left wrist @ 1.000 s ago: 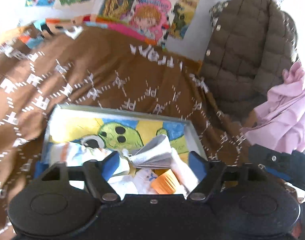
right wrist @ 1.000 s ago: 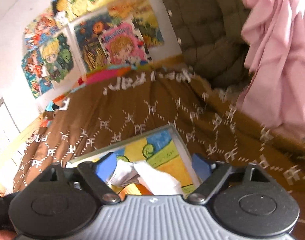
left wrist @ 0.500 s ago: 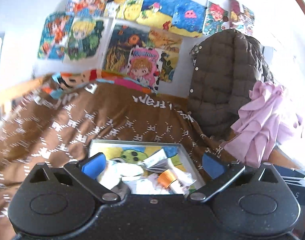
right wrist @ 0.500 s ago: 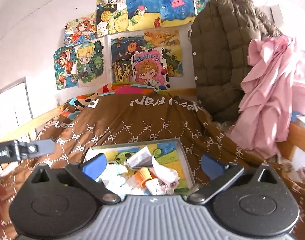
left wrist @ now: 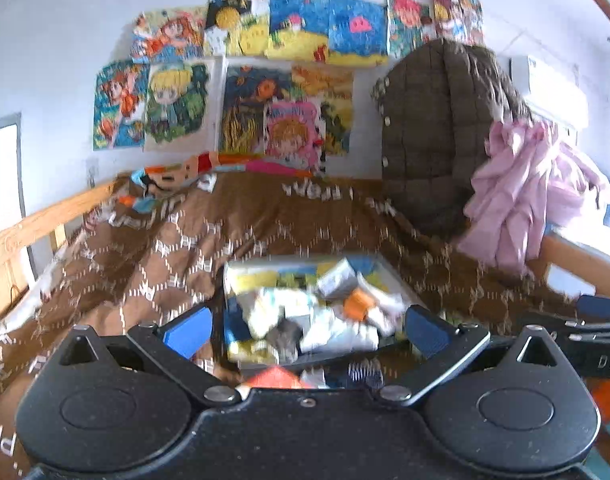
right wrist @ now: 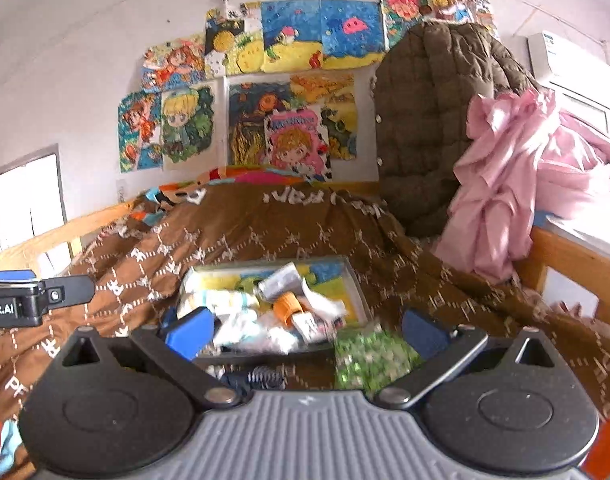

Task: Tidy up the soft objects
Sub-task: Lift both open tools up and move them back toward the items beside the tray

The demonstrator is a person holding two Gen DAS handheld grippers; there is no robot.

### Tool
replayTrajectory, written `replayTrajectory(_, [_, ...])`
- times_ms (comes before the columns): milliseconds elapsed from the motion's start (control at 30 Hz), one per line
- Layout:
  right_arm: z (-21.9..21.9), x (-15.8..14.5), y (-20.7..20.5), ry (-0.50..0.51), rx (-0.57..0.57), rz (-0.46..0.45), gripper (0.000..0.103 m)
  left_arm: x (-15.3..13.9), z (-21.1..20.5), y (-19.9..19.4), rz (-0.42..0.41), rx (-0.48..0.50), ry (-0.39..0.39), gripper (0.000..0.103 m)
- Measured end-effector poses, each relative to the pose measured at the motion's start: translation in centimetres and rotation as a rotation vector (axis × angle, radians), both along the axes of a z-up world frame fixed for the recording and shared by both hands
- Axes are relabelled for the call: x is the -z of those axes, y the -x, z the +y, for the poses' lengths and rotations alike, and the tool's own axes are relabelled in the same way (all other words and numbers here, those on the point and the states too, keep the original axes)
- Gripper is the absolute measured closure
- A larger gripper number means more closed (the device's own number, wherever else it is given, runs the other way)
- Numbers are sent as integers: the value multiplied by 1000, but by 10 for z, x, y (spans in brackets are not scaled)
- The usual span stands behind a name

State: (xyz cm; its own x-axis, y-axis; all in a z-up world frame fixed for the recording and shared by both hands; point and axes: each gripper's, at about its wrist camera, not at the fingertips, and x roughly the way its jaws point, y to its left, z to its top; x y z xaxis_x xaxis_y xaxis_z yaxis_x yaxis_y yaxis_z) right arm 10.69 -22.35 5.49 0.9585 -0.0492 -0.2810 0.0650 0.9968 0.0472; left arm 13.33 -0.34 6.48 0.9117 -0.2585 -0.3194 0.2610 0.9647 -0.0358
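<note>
Both grippers spread wide, nothing clamped: left gripper [left wrist: 305, 326], right gripper [right wrist: 303, 328]. Brown blanket [left wrist: 265, 232] fills mid-frame; tray [right wrist: 355, 280] of soft packets sits centre, just beyond the fingertips. Right view only: green patterned packet [right wrist: 371, 358] lower centre, left gripper at left edge.

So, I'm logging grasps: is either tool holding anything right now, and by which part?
Nothing is held. The left tool and right tool both stand open and empty before the cluttered shallow tray.
</note>
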Motion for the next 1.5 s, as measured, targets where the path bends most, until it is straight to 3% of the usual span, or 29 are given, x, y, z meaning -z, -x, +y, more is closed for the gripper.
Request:
replayTrajectory(67, [-1,6,6,-16,12,37,0,5,1,1,56,31,-11,1])
replayTrajectory(167, [-5,15,3,-45,43,123,0,13,6,4,127,4,-6,1])
replayTrajectory(367, [-8,34,-2,-10,101,242,0,23,7,0,187,-55,-54,1])
replayTrajectory(700, [13,42,-8,106,49,278,0,32,0,-12,249,-88,-138,1])
replayTrajectory(933, [18,45,-12,126,19,294,0,37,-6,-15,267,-76,-177,1])
replayTrajectory(1233, [19,48,-16,131,-11,320,0,40,-5,-20,300,-92,-187,1])
replayTrajectory(1500, [25,52,-21,126,-102,360,0,47,-1,-30,374,-35,-144,1])
